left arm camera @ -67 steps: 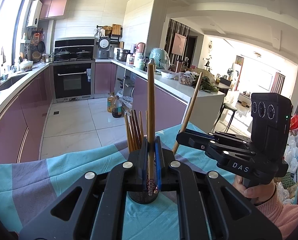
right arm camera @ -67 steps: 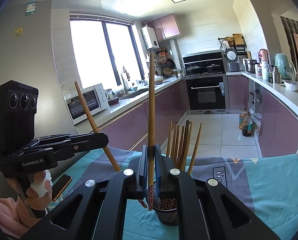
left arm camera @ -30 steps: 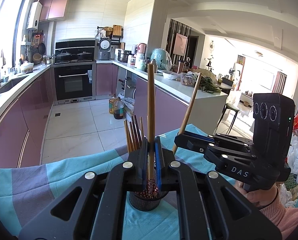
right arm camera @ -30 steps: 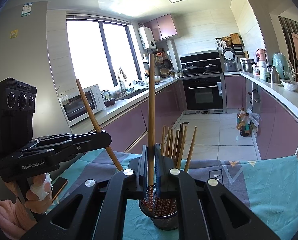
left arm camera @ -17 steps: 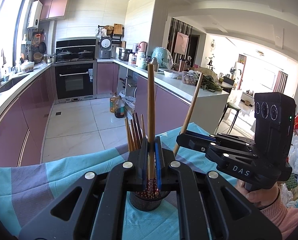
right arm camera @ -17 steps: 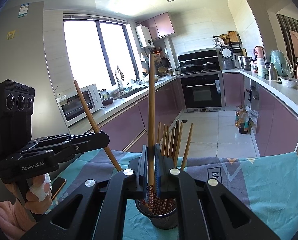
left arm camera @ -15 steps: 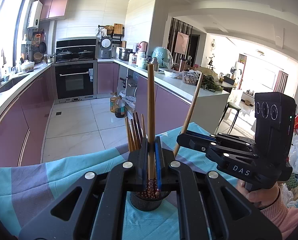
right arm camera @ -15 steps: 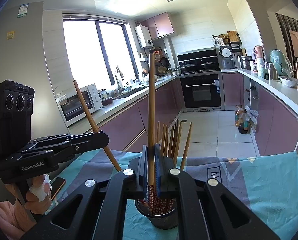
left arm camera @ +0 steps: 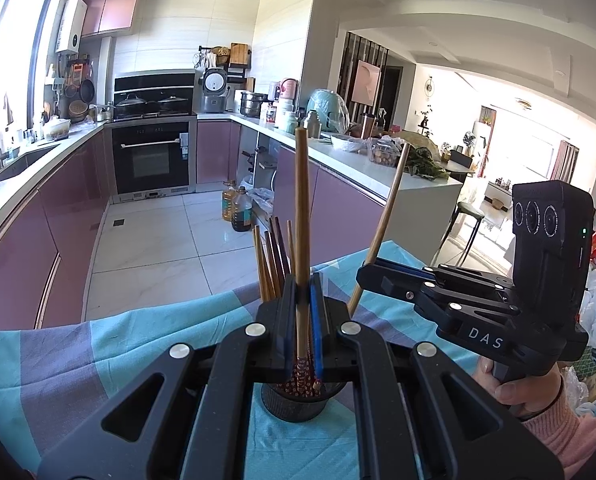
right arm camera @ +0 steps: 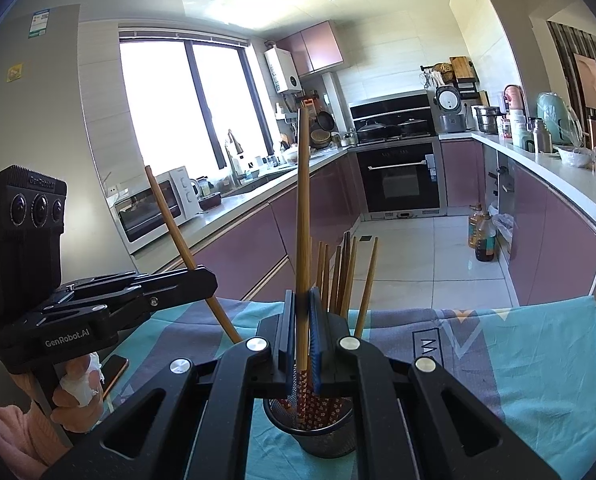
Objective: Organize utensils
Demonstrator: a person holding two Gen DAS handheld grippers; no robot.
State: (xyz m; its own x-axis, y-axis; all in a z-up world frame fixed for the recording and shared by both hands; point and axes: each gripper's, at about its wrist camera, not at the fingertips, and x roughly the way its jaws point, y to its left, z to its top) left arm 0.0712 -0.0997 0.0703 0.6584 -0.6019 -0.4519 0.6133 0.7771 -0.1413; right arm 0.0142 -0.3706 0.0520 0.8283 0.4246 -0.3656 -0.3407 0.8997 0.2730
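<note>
- Two chopsticks hung over a mesh holder (right arm camera: 325,430) on the cloth-covered bench (right arm camera: 538,360), one in each gripper, with the drop into the holder judged to be the step in hand.
- The left gripper (left arm camera: 303,320) was closed on a chopstick (left arm camera: 301,216), which stood upright between the blue pads; its patterned tip was inside the holder's (left arm camera: 294,404) mouth, directly below the gripper.
- The right gripper (right arm camera: 303,320) was likewise clamped on its own chopstick (right arm camera: 303,208), held upright with the patterned end dipping into the holder just beneath it.
- From each wrist view the other gripper appeared to the side, its stick leaning at an angle: the right gripper's stick (left arm camera: 382,224) in the left view, the left gripper's stick (right arm camera: 186,252) in the right.
- A bundle of chopsticks (right arm camera: 342,276) already stood in the holder, just beyond both grippers.
- To do the drop well, each stick probably needed its tip well inside the rim before the jaws parted, so it would slide down rather than tip out.
- Releasing one side at a time looked the safer course, since both tips shared the same small opening and the standing bundle left little room.
- The light holder seemed liable to shift if a stick pressed sideways on its wall.
</note>
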